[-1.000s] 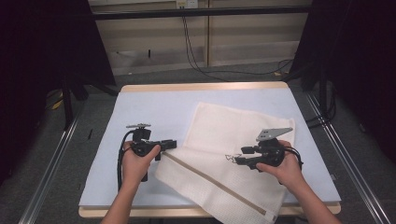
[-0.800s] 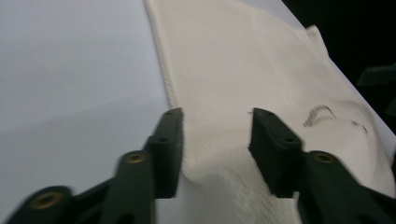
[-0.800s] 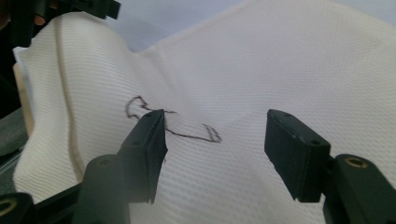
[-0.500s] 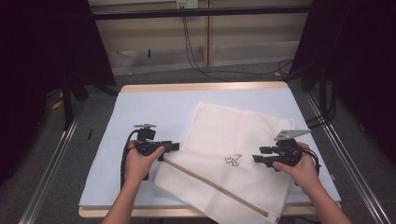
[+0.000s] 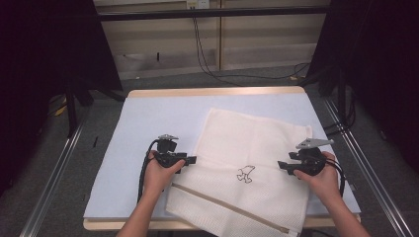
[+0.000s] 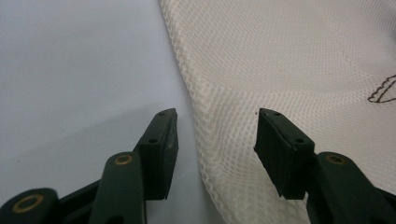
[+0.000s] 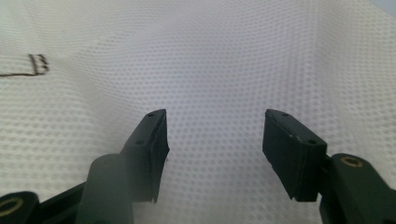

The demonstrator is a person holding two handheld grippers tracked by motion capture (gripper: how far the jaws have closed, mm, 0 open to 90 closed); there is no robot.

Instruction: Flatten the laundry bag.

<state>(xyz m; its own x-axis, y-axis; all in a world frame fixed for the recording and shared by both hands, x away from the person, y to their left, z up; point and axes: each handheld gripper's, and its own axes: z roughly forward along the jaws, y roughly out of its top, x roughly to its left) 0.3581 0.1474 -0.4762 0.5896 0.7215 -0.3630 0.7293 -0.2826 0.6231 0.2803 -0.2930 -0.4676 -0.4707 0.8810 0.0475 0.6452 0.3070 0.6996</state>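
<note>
Right hand-held gripper point(image 5: 285, 167) has shifted outward to the bag's point(image 5: 257, 148) right edge. Left hand-held gripper point(image 5: 190, 160) straddles its left edge. Both wide, empty, facing inward.

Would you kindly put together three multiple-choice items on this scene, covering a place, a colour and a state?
1. Where is the left gripper?
A. at the mesh laundry bag's left edge
B. at the table's far edge
C. on the zipper

2. What colour is the zipper tape?
A. red
B. tan
C. blue

3. How do the right gripper's fingers stand?
A. shut on the bag
B. shut on nothing
C. open

Answers: A, its fingers straddle that edge; B, a tan strip crosses the white mesh; C, bare mesh shows between them.
</note>
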